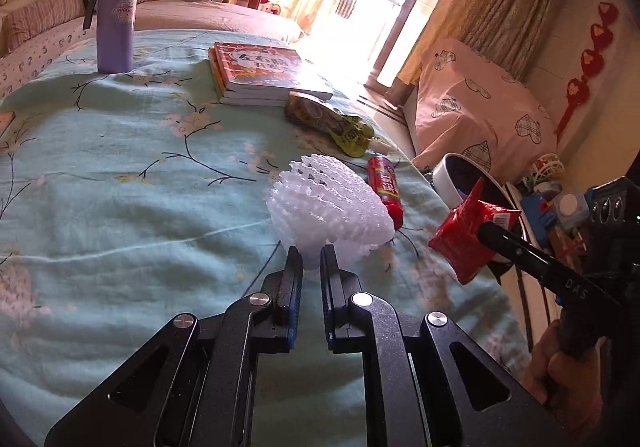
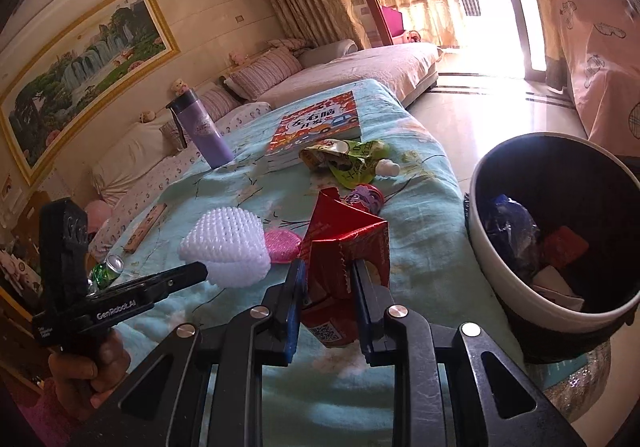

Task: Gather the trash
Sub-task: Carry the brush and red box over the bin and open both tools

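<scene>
My left gripper is shut on a white foam fruit net and holds it just above the teal flowered tablecloth; the net also shows in the right wrist view. My right gripper is shut on a crumpled red snack wrapper, held above the table's right edge; the wrapper also shows in the left wrist view. The white-rimmed trash bin stands to the right of the table with several wrappers inside. A green drink pouch and a red tube wrapper lie on the cloth.
A purple flask and a stack of books stand at the far side of the table. A pink round pad, a green can and a wooden ruler lie at the left. Sofa and curtains are behind.
</scene>
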The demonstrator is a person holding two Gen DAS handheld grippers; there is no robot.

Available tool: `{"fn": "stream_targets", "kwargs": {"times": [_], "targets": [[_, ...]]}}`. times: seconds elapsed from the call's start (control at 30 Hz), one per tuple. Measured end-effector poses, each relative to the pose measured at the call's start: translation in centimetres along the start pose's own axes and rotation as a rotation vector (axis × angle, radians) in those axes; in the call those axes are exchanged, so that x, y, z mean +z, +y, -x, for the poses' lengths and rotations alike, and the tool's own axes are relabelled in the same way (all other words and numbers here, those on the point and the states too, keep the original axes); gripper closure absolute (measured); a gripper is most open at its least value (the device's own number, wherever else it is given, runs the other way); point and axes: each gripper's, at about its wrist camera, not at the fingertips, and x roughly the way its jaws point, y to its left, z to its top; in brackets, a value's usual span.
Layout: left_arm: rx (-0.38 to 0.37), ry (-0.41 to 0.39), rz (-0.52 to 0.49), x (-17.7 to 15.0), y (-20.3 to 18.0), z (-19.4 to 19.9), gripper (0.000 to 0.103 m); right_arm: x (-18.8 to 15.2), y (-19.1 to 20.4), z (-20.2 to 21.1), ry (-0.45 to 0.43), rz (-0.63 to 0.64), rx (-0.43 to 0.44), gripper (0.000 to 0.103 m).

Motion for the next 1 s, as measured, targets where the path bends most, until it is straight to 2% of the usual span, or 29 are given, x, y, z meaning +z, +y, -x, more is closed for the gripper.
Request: {"fn": "stream_targets", "kwargs": {"times": [0.27,0.77,1.0], "targets": [[-0.017,-0.032,-0.006,-0.6,-1.0,2.3,0.095,-0.8,-1.7,2.7,-0.037,-0.02,-0.032,0.08],[-0.085,0.004,-0.11,0.4,-8.3,-0.7,0.095,-0.4,-6.0,6.6,-0.118,-0.086,-0.095,0.08],[-0.107,0.02,-0.128,1.0,-11.0,-2.1,0.095,0.2,-8.1,7.7,-0.15,-0.111,-0.128,0.08]]}}
